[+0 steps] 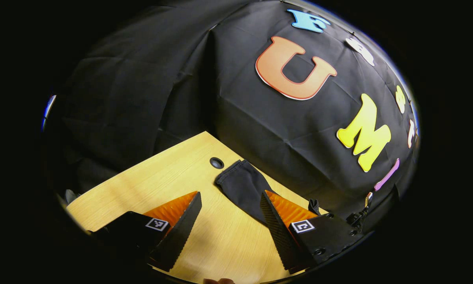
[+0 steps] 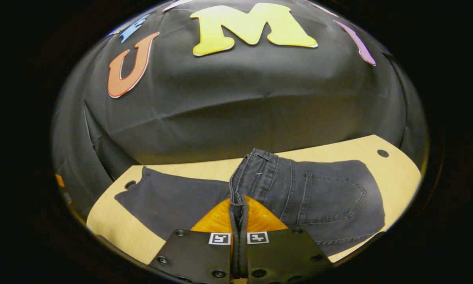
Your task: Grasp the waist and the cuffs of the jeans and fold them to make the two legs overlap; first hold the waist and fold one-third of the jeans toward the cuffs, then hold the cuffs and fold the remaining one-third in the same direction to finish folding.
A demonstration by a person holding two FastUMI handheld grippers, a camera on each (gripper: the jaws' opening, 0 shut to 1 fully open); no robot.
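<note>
so the right gripper has its fingers clamped on the jeans waist at lower centre, legs running left across the tabletop, while the left gripper hangs wide open and empty just short of the cuff, mid-frame.

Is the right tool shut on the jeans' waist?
Yes: the right tool is shut on the dark grey denim jeans, waistband pinched between both fingers.

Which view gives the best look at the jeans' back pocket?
The right gripper view: the back pocket lies flat and fully visible on the jeans, beside the waist pinched in the right gripper. The left gripper view shows a dark leg end on the table beyond the open left gripper.
</note>
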